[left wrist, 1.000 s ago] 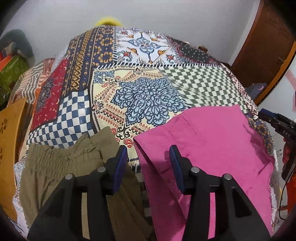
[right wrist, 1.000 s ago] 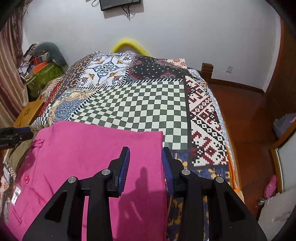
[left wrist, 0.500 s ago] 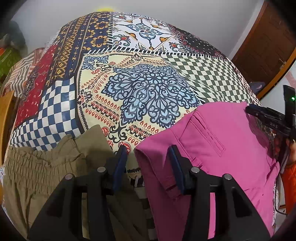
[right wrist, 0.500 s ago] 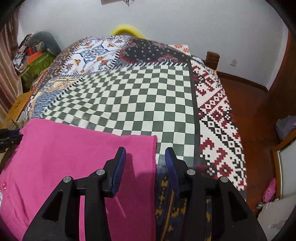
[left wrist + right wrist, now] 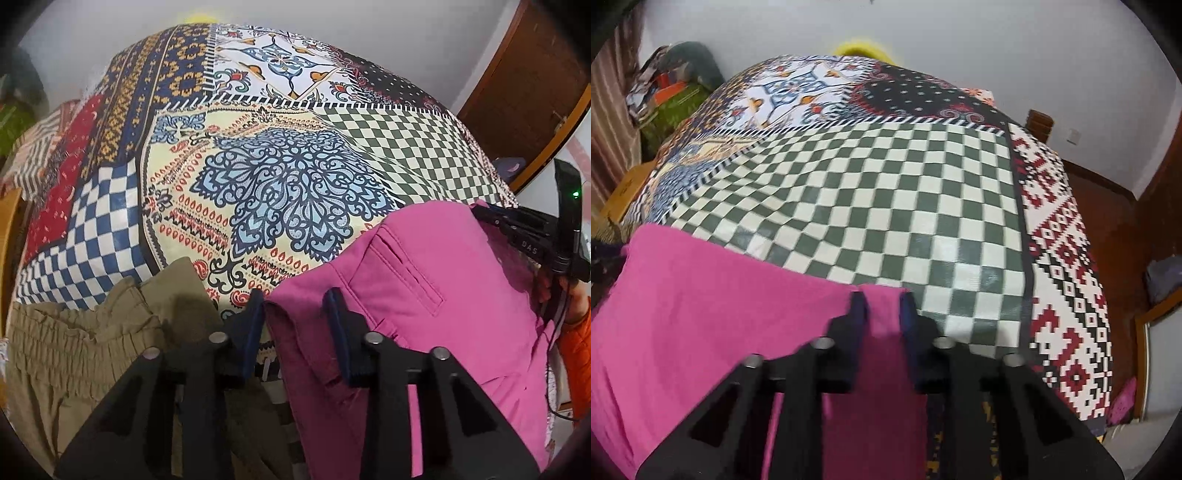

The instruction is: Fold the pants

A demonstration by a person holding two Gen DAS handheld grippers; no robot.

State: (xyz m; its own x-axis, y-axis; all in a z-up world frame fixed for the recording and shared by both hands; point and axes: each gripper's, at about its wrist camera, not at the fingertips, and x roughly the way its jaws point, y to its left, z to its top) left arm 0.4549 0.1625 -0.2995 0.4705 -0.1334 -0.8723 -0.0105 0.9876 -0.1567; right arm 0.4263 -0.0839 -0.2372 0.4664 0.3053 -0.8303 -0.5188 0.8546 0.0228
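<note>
Pink pants (image 5: 436, 306) lie spread on the patterned bedspread (image 5: 295, 184), waist end with a welt pocket at the left, leg end to the right. My left gripper (image 5: 295, 306) is open, its jaws on either side of the waist corner of the pants. My right gripper (image 5: 882, 306) is open with narrower jaws, standing around the far right corner of the pink pants (image 5: 720, 314). The right gripper also shows in the left wrist view (image 5: 517, 229) at the far edge of the pants.
Olive-green pants (image 5: 92, 343) with a ruffled elastic waist lie to the left of the pink pair. The bed's right edge drops to a wooden floor (image 5: 1108, 206). A pile of bags (image 5: 672, 96) sits at far left. A wooden door (image 5: 535, 74) stands at right.
Both grippers have moved forward and down onto the pants' far corners. The right gripper's jaws have narrowed around the fabric corner. The left jaws now straddle the waist corner.
</note>
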